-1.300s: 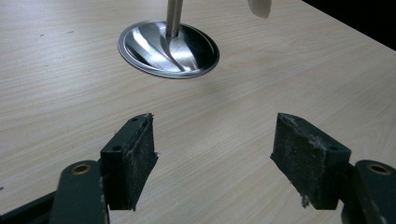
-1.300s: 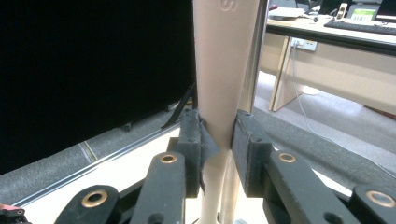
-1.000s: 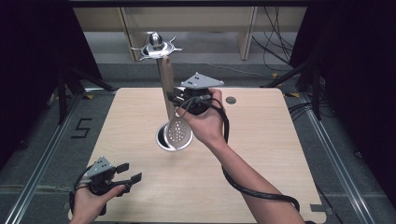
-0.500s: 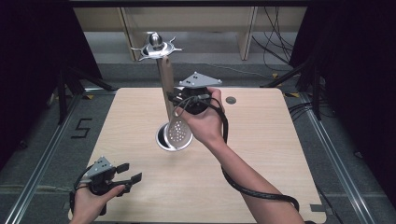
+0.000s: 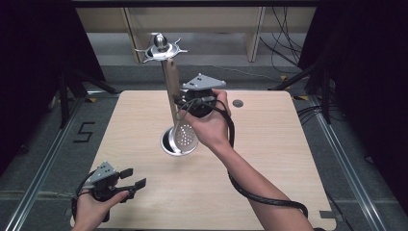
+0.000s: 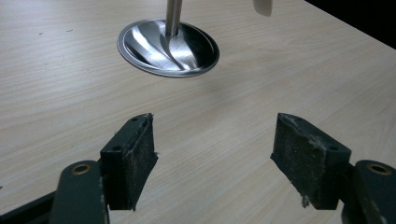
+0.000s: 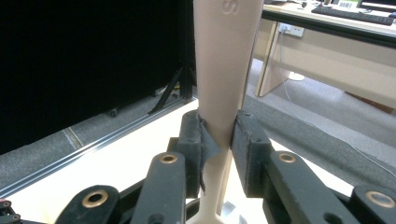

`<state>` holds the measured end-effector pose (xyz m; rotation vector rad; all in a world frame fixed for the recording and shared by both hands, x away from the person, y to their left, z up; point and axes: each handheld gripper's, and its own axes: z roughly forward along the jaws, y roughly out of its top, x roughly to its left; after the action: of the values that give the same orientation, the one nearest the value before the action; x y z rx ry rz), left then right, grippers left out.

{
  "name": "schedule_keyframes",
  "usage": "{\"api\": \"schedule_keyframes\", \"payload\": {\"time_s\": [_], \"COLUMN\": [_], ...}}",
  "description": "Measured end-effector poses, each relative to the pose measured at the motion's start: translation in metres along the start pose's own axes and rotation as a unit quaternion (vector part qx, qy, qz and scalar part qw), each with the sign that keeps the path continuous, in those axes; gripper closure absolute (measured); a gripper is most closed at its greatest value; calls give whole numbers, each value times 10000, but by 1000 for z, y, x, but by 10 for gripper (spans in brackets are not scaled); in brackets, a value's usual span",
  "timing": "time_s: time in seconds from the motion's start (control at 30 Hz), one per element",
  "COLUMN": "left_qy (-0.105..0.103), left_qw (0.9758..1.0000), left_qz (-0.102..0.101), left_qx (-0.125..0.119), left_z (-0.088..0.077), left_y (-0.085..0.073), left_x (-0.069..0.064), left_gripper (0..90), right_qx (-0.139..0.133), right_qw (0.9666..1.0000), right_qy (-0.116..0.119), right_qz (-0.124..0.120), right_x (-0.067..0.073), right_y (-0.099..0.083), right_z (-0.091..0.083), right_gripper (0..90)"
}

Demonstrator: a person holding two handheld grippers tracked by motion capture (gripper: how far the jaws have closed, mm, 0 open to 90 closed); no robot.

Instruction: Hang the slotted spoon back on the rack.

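Right hand-held gripper (image 5: 180,103) clamped on slotted spoon's (image 5: 185,136) beige handle, bowl low over rack's base (image 5: 168,147). Left hand-held gripper (image 5: 129,179) spread, empty, near tabletop (image 5: 269,144) edge. Next, probably: lifting toward hooks (image 5: 161,48).

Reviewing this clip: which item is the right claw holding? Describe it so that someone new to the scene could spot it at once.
Start at the light wooden table and find the steel stand rising from a round base near its middle. Beside the pole, the right claw is shut on the beige handle of a slotted spoon. Its round, perforated bowl hangs downward over the base, and nothing else there is perforated.
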<state>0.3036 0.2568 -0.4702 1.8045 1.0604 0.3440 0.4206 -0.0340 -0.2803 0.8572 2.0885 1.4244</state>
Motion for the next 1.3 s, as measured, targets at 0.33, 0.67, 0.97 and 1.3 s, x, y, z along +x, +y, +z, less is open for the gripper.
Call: {"api": "schedule_keyframes", "payload": {"time_s": [0.33, 0.67, 0.97, 1.3], "left_qy": [-28, 5, 11, 34], "left_qw": [10000, 10000, 10000, 10000], "left_qz": [-32, -47, 1, -6], "left_qx": [-35, -2, 14, 25], "left_z": [0, 0, 0, 0], "left_y": [0, 0, 0, 0], "left_x": [0, -1, 0, -1], "left_gripper": [285, 285, 285, 285], "right_qx": [-96, -266, -256, 61], "right_qw": [9999, 9993, 9992, 9993], "right_qy": [74, 237, 303, 366], "right_qz": [-100, -113, -101, -103], "right_x": [-3, -7, -12, -32], "right_y": [-1, -12, -22, -56], "right_z": [4, 0, -17, -41], "right_gripper": [731, 539, 463, 445]}}
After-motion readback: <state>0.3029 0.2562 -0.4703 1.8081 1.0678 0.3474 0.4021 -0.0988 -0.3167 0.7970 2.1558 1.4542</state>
